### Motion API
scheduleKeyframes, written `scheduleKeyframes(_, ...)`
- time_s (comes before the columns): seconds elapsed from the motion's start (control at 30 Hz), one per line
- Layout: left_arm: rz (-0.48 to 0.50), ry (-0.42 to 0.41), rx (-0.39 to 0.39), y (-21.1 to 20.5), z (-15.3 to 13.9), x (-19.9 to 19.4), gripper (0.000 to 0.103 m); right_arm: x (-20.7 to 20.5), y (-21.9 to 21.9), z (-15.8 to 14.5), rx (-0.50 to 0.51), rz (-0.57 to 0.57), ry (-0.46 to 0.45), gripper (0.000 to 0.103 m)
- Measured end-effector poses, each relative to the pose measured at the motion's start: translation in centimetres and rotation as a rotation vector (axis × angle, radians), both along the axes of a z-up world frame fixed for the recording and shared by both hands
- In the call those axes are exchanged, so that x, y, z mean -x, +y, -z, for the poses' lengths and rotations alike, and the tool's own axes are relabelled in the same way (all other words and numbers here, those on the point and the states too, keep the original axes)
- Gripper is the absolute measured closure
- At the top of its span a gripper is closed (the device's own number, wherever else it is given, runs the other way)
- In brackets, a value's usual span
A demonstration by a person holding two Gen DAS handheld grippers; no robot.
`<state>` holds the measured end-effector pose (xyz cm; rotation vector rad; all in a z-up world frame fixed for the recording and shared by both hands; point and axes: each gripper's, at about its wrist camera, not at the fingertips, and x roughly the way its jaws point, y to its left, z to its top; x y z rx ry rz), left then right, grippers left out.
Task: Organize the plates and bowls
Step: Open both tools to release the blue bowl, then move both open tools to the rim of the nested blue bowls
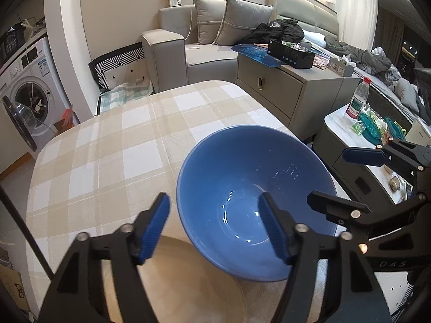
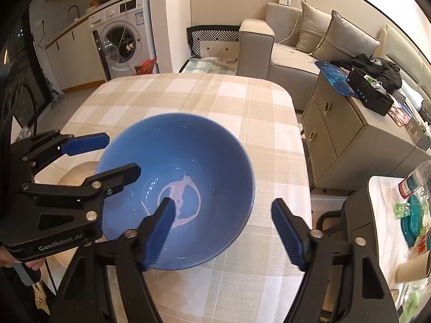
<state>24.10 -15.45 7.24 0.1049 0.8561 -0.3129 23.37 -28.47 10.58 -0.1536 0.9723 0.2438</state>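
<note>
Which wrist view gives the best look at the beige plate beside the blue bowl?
The left wrist view: the beige plate fills the lower frame, partly under the blue bowl. The right wrist view shows only a sliver behind the left gripper.

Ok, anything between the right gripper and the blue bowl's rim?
Nothing visible. The right gripper is open and straddles the near right rim of the blue bowl. The left gripper straddles the opposite rim, clear of it.

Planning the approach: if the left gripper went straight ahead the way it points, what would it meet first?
Probably the blue bowl's near rim: the left gripper is open and straddles it, one finger inside, one outside over the beige plate. Depth is uncertain.
</note>
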Motion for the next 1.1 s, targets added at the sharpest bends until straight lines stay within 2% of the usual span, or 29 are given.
scheduleKeyframes(0.3,-0.021,-0.019,0.034,1.5,0.1,1.0,0.005,0.4,-1.1,-0.1,-0.060,0.034,-0.013,0.011)
scheduleKeyframes(0.43,-0.036,-0.017,0.038,2.3,0.5,1.2,0.004,0.5,-1.5,0.3,-0.095,0.046,-0.011,0.008)
scheduleKeyframes(0.5,-0.046,-0.016,0.037,2.7,0.7,1.3,0.000,0.6,-1.6,0.5,-0.109,0.049,-0.014,0.005)
scheduleKeyframes(0.67,-0.068,-0.023,0.043,3.5,1.1,1.5,0.000,0.6,-2.4,0.8,-0.188,0.057,-0.006,0.002)
scheduleKeyframes(1.1,-0.092,-0.003,0.058,4.1,2.6,1.2,0.000,0.0,-3.2,2.9,-0.250,0.094,0.007,0.001)
